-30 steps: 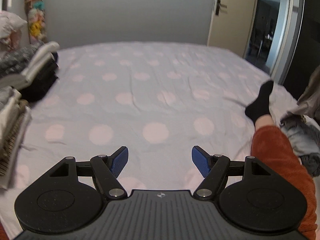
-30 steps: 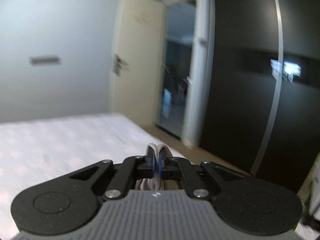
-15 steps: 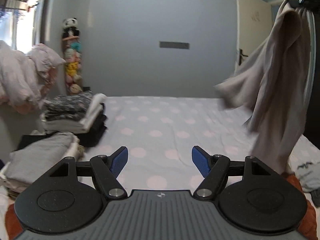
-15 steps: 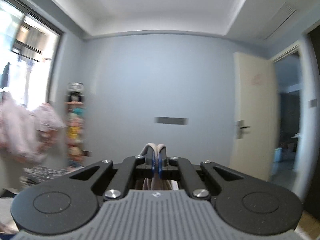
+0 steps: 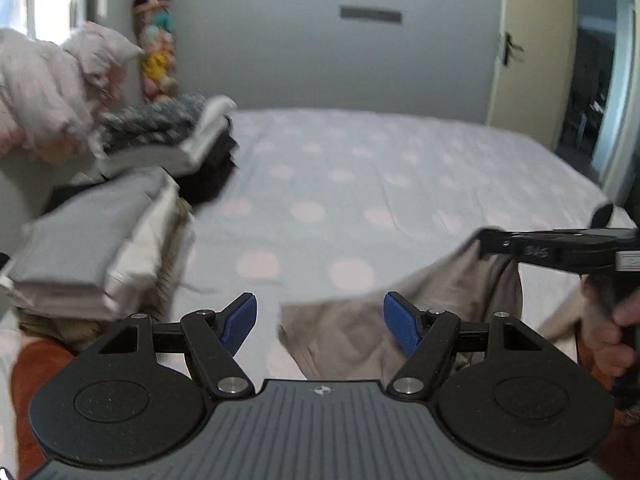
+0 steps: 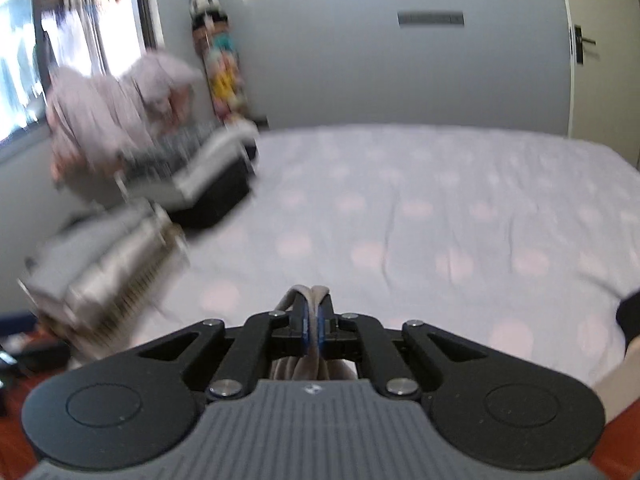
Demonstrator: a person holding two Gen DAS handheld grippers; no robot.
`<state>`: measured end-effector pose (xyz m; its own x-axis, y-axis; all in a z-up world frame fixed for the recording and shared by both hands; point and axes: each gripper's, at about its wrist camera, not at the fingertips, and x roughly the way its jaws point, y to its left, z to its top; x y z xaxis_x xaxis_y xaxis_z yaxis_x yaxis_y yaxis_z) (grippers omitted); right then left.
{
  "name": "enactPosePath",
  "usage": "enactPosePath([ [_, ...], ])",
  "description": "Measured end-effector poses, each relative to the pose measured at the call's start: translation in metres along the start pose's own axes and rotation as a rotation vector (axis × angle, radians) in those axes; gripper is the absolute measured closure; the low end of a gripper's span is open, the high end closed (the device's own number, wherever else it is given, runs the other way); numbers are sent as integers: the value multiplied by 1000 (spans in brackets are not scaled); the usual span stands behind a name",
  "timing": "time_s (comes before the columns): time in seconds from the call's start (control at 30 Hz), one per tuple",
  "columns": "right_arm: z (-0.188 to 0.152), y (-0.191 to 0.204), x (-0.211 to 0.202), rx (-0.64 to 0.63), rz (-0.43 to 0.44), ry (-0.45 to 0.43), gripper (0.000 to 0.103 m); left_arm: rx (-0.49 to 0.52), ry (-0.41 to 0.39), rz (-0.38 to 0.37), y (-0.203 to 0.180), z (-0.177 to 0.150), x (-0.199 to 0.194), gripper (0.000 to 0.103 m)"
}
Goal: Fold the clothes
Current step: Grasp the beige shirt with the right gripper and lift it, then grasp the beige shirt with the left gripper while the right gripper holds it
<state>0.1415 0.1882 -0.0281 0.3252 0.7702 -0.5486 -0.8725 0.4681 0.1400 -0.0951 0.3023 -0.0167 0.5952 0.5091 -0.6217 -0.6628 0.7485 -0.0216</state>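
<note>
A beige garment [image 5: 352, 332] hangs and drapes low over the near edge of the bed, in front of my left gripper. My left gripper [image 5: 320, 322] is open and empty, with the cloth lying between and just beyond its blue pads [image 5: 240, 320]. My right gripper [image 6: 315, 320] is shut on a fold of the beige garment [image 6: 308, 294]. In the left wrist view the right gripper [image 5: 492, 240] holds the cloth up at the right.
The bed [image 5: 360, 184] has a lilac sheet with pink dots. Stacks of folded clothes [image 5: 100, 248] stand along its left side, also in the right wrist view [image 6: 120, 264]. A pile of pink bedding [image 5: 48, 92] is behind them. A door [image 5: 528, 40] is at the right.
The right gripper has swung down from high in the air to just above the bed, bringing the beige garment down with it. The left gripper has tilted down toward the cloth.
</note>
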Motion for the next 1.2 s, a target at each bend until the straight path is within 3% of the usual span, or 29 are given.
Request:
enactPosePath([
  [0.07, -7, -3, 16, -21, -21, 38, 91, 27, 26, -41, -6, -7, 10, 20],
  [0.1, -6, -8, 22, -19, -29, 53, 83, 42, 38, -62, -10, -10, 15, 20],
  [0.13, -12, -18, 22, -14, -37, 60, 63, 59, 50, -86, -16, -14, 20, 20],
  [0.2, -18, -32, 16, 3, -63, 50, 47, 95, 74, -133, -28, -23, 29, 20],
  [0.27, -28, -47, -3, 17, -90, 25, 46, 130, 98, -179, -39, -32, 38, 20],
  [0.33, -37, -59, -11, 47, -102, 25, 33, 170, 124, -203, -51, -43, 48, 20],
  [0.53, -86, -74, -20, 73, -120, 177, 30, 254, 199, -199, -81, -67, 81, 20],
  [0.67, -117, -67, -9, 159, -7, 315, 30, 258, 231, -202, -88, -71, 104, 24],
  [0.7, -122, -66, -4, 185, 11, 340, 30, 257, 245, -198, -88, -70, 109, 28],
  [0.77, -128, -63, 5, 210, 8, 366, 34, 246, 260, -183, -86, -70, 116, 64],
  [0.83, -130, -61, 14, 201, -11, 373, 69, 214, 253, -176, -79, -67, 115, 82],
  [0.87, -129, -61, 15, 197, -20, 365, 76, 194, 245, -177, -73, -65, 113, 90],
  [0.93, -120, -60, 4, 194, -34, 301, 89, 156, 218, -169, -62, -57, 104, 93],
  [1.0, -110, -60, -7, 191, -49, 237, 94, 133, 167, -137, -50, -45, 90, 94],
  [1.07, -101, -60, -18, 187, -63, 174, 96, 114, 105, -106, -37, -30, 72, 95],
  [1.2, -63, -59, -56, 177, -80, -3, 97, 77, -35, -115, -15, 4, 23, 95],
])
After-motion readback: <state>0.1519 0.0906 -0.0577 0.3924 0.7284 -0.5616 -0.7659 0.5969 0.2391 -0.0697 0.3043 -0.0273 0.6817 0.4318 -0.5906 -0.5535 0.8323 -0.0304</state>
